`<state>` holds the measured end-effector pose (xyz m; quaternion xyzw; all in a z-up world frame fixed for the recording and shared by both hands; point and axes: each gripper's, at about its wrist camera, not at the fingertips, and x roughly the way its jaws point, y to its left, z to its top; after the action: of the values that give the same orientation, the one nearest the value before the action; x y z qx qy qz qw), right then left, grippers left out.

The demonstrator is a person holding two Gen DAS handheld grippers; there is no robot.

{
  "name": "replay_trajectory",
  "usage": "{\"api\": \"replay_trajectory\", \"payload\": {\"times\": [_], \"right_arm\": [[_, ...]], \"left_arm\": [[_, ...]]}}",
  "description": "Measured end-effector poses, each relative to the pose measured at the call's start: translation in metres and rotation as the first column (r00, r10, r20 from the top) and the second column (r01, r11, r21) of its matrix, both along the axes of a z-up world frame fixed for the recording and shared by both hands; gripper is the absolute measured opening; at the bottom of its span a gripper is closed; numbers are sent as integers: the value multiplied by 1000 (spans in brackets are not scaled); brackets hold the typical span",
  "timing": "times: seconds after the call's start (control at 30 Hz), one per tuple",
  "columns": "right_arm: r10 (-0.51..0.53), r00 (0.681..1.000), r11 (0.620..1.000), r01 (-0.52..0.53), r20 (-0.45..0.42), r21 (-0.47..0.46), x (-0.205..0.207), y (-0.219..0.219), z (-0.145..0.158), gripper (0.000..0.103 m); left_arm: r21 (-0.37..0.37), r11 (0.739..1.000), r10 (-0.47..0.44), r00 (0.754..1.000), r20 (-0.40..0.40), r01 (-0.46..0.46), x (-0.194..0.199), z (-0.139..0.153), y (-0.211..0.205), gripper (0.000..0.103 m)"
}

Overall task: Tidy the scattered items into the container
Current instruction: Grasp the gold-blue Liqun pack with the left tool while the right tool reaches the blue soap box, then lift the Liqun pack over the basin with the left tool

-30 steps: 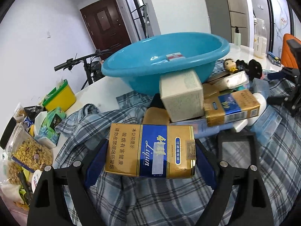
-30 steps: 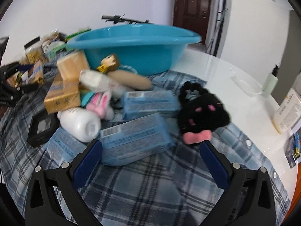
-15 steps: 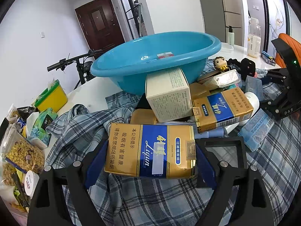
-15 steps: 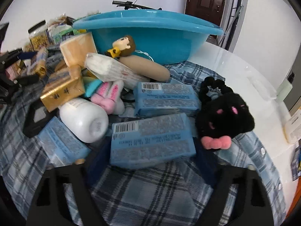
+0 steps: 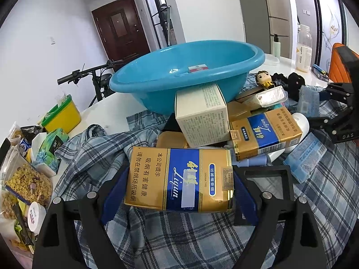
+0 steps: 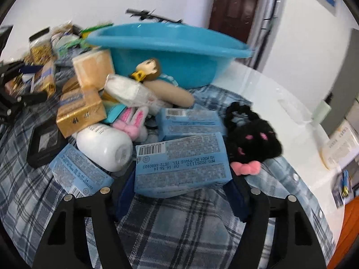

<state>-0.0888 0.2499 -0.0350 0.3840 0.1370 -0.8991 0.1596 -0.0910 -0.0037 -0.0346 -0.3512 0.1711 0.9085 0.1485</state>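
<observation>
My left gripper [image 5: 178, 185] is shut on a gold and blue cigarette carton [image 5: 179, 179] and holds it above the plaid cloth [image 5: 190, 235]. The blue basin [image 5: 184, 76] stands behind the pile, with a small red and white pack inside. My right gripper [image 6: 181, 179] is shut on a blue tissue pack [image 6: 181, 161], lifted slightly off the cloth. The basin also shows in the right wrist view [image 6: 166, 51]. The right gripper's body appears at the right edge of the left wrist view [image 5: 343, 116].
The pile holds a beige box [image 5: 202, 116], a second carton [image 5: 264, 132], a white bottle [image 6: 105, 148], more tissue packs [image 6: 190, 121], a black plush [image 6: 253, 139], a doll [image 6: 148, 69] and a black frame [image 6: 44, 143]. Snack bags [image 5: 24, 179] lie left.
My right gripper moved onto the blue tissue pack and shut on it. My left gripper lifted the carton slightly, and the view rose toward the basin.
</observation>
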Motion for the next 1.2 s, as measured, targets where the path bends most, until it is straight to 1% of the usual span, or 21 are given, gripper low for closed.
{"api": "replay_trajectory", "payload": {"times": [0.07, 0.13, 0.2, 0.27, 0.43, 0.57, 0.73, 0.87, 0.97, 1.1, 1.2], "right_arm": [[-16, 999, 1000, 16, -28, -15, 7, 0, 3, 70], [-37, 998, 999, 36, -58, -8, 11, -1, 3, 70], [-50, 996, 999, 49, -71, -19, 14, 1, 6, 70], [-60, 996, 997, 57, -70, -47, 14, 3, 9, 70], [-70, 994, 996, 65, -84, -56, 14, 6, 9, 70], [-75, 992, 994, 66, -98, -87, 17, 10, 11, 70], [-73, 993, 991, 62, -97, -115, 19, 13, 12, 70], [-84, 991, 991, 72, -107, -113, 21, 13, 13, 70], [-81, 991, 990, 67, -107, -125, 21, 14, 14, 70], [-92, 991, 986, 76, -98, -150, 19, 19, 14, 70], [-94, 991, 984, 78, -96, -159, 19, 20, 14, 70]], "left_arm": [[6, 1000, -1, 1000, -1, 1, 1, 0, 0, 89], [10, 1000, -2, 1000, -2, 2, 3, 0, 1, 89], [11, 1000, -5, 1000, -9, 5, 5, 2, 2, 89], [24, 1000, -12, 1000, -18, 12, 8, 5, 3, 89], [24, 1000, -13, 999, -35, 13, 12, 13, 6, 89], [32, 999, -1, 999, -51, 3, 12, 23, 8, 89], [67, 997, 50, 994, -95, -44, 10, 41, 13, 89], [88, 996, 45, 990, -131, -33, 8, 59, 22, 89], [90, 996, 38, 986, -165, -23, 5, 76, 30, 89], [98, 995, 31, 979, -202, -11, -6, 100, 42, 89], [88, 996, 22, 973, -228, -2, -18, 114, 54, 89]]}}
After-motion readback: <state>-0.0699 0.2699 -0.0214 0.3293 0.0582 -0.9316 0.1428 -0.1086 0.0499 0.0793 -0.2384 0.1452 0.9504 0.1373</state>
